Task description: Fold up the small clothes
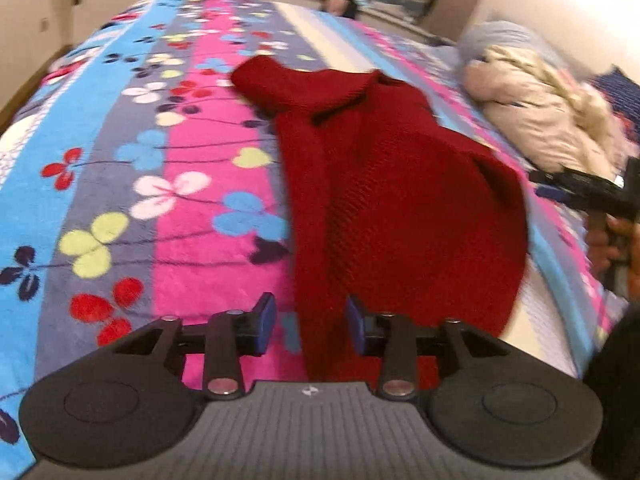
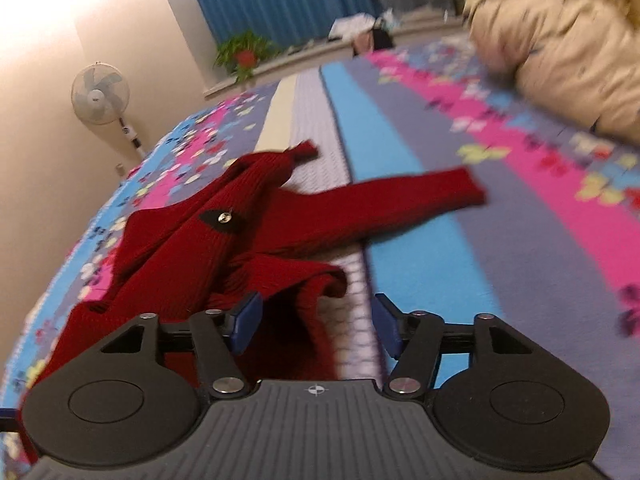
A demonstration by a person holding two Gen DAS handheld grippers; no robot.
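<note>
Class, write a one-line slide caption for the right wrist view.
Open right gripper hovers over a rumpled red sweater on a floral blanket.

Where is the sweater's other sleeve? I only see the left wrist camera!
Observer: In the right wrist view one sleeve of the red sweater lies stretched out flat across the blanket.
Child: Is anything on the sweater?
Observer: Yes, a small dark patch with a shiny stud sits on it.
Child: Is the right gripper grabbing it?
Observer: No. The right gripper is open, with the sweater's edge just ahead of its left finger.
Child: What's behind the bed?
Observer: A white standing fan by the wall.
</note>
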